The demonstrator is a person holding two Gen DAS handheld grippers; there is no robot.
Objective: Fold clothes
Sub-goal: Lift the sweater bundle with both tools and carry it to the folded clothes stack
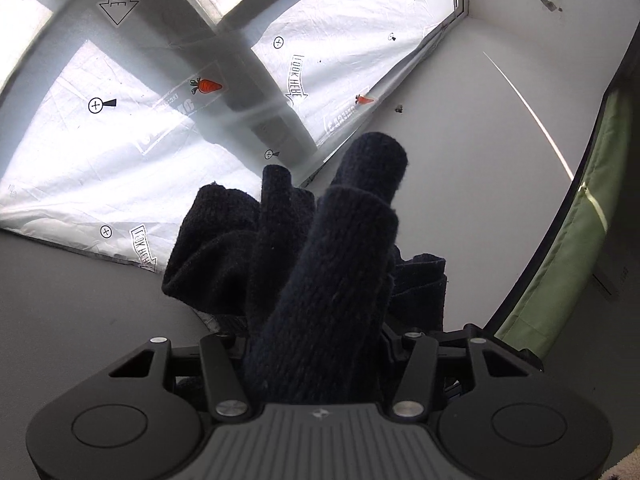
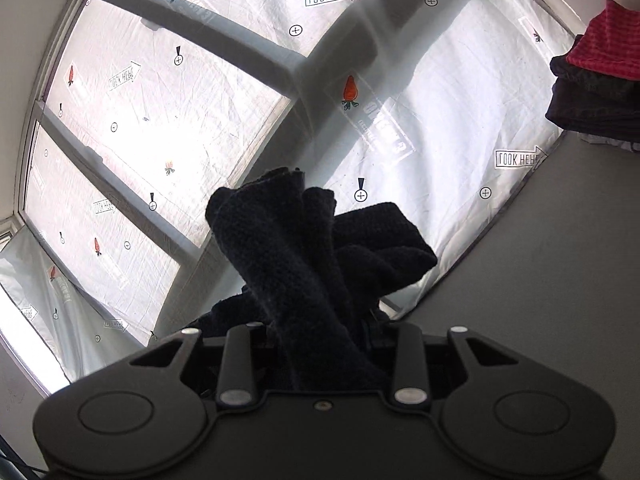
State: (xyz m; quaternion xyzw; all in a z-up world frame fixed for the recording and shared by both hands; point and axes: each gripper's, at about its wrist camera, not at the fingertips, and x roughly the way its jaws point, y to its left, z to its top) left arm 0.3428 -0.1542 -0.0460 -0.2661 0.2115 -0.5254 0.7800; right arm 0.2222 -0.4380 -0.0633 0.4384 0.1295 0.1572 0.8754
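A dark navy knitted garment (image 1: pixel 320 260) rises in bunched folds straight out of my left gripper (image 1: pixel 316 332) and hides its fingers; the linkage arms are drawn in, so the gripper is shut on the cloth. In the right wrist view the same kind of dark knit (image 2: pixel 288 248) stands up from my right gripper (image 2: pixel 316 332), which is also shut on it with its fingertips covered. Both views look past the cloth at a window, so the garment is held up off any surface.
A window covered by a white printed sheet (image 1: pixel 120 140) (image 2: pixel 160 120) fills the background. A stack of folded clothes (image 2: pixel 592 80), red on top of dark ones, sits at the right on a grey surface (image 2: pixel 540 260). Green fabric (image 1: pixel 560 280) borders the left view's right edge.
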